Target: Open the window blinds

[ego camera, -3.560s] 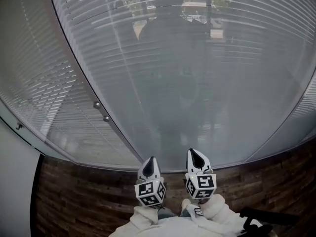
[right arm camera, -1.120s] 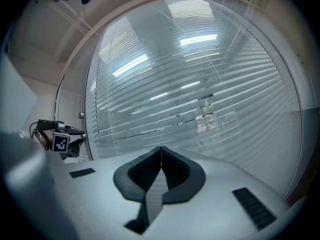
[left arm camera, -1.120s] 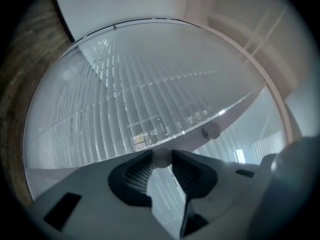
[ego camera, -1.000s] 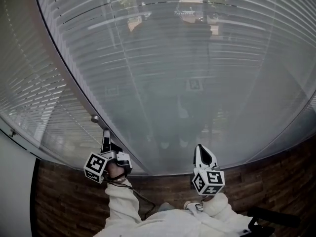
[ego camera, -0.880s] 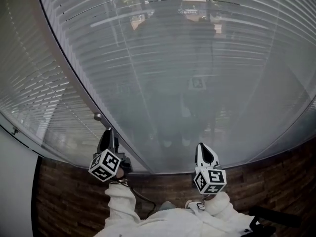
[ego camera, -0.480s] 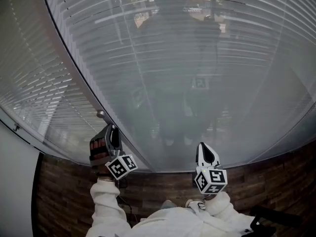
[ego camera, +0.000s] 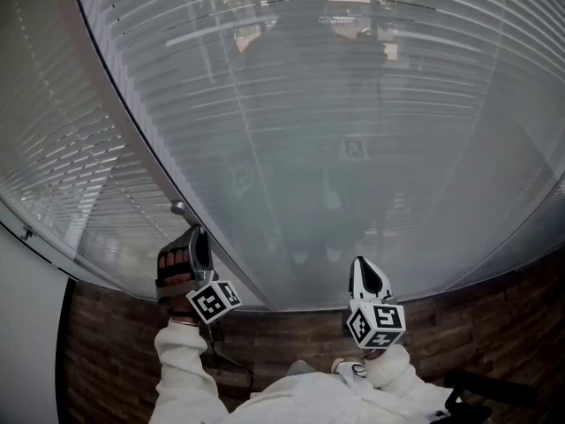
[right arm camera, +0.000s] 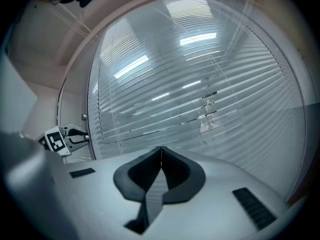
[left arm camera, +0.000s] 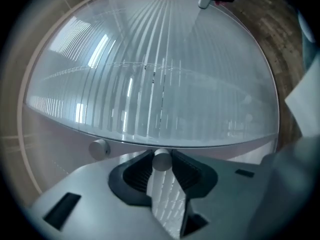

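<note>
— What did you have underfoot?
— A dark wood-plank floor (ego camera: 106,369), which ran up to the foot of a big glass window (ego camera: 415,166) in front of me.
— And off to your left?
— A second pane (ego camera: 53,166) beyond a slim dark frame post (ego camera: 132,122), then a pale wall (ego camera: 26,360). Bright light strips (right arm camera: 197,38) shone in the glass.

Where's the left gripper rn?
Left gripper: head view, lower left, at the window frame below a round knob; jaws just closed on a second knob.
</note>
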